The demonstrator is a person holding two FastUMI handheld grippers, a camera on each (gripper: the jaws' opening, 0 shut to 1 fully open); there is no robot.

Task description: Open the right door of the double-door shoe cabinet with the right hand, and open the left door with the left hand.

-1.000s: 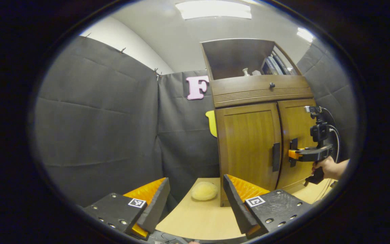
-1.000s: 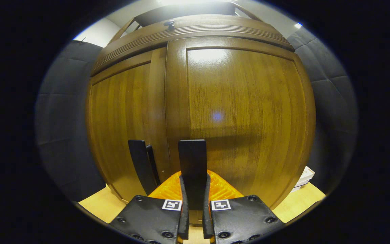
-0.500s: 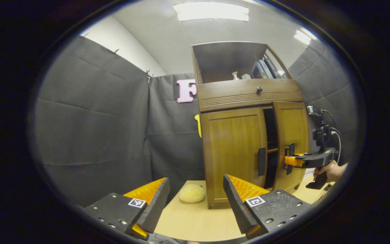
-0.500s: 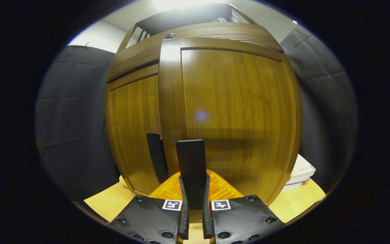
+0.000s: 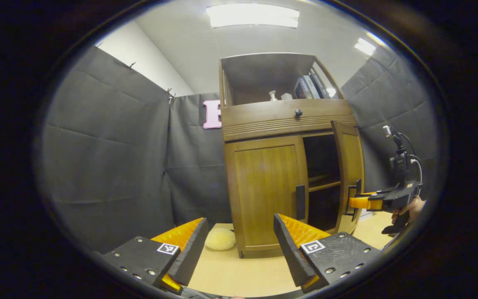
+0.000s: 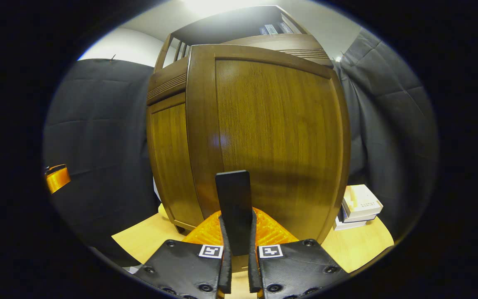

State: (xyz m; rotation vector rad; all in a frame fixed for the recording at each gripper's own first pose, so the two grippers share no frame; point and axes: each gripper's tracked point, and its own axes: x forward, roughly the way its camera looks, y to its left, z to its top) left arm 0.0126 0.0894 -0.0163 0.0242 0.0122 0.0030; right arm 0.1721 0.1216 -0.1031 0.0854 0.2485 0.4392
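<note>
Shoe cabinet (image 5: 264, 124) stands on the worktop (image 5: 239, 274) against the booth wall. Right door (image 5: 349, 174) is swung partway out on its right-edge hinges, dark interior and one shelf (image 5: 324, 186) exposed. Left door (image 5: 264, 191) sits flush and closed, its dark vertical handle (image 5: 300, 202) on the inner edge, untouched. Right hand-held gripper (image 5: 357, 202) is at the free edge of the right door, fingers narrowed to a tight grip on the right door handle (image 6: 233, 207); in the right gripper view that handle stands upright between the two fingers (image 6: 224, 265), pressed from both sides, door panel (image 6: 272, 137) right behind it. In the left gripper view a hand (image 5: 407, 209) holds that gripper's grip at the far right. Left hand-held gripper (image 5: 239, 245) hovers wide apart above the worktop, holding nothing, well in front of the cabinet; the left door handle sits above and a bit right of its right finger (image 5: 293, 249), clearly apart. A pale yellow fluffy lump (image 5: 220, 238), maybe a sponge or soft toy, too blurry to tell, lies on the worktop just beside the cabinet's left front corner. Books (image 5: 309, 86) and small white items (image 5: 273, 96) sit in the open top compartment. A stack of white boxes (image 6: 357, 206) rests on the worktop right of the cabinet in the right gripper view.
</note>
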